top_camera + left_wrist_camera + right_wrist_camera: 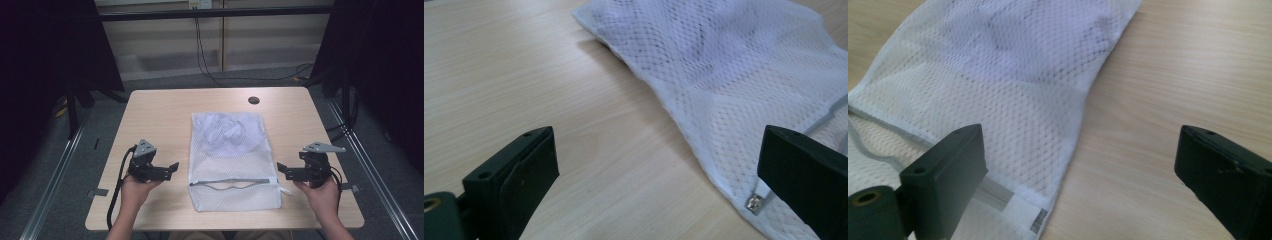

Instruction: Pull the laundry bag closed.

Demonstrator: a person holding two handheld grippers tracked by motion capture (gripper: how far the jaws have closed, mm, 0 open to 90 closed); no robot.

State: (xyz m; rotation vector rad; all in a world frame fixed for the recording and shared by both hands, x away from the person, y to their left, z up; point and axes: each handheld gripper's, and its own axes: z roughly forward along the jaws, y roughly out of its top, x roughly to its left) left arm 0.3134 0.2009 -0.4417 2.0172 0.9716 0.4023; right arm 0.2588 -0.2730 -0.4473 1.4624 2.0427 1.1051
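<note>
Wooden tabletop [160, 112] carries a mesh bag [230, 160] near its front edge; left gripper [170, 169] and right gripper [284, 171] flank it, jaws open, empty.

White mesh cloth bag [231, 155] showing metal zipper stop [754, 204]; table [160, 115] looking matt pale wood-grain; jaws looking matt black plastic.

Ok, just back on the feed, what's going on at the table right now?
A person holds a gripper in each hand on either side of a white mesh laundry bag lying flat on the wooden table. The left gripper and right gripper both point inward at the bag's zipper end, jaws open, holding nothing. The zipper looks partly open, and something pale sits inside the bag at its far end. Neither gripper touches the bag yet.
</note>
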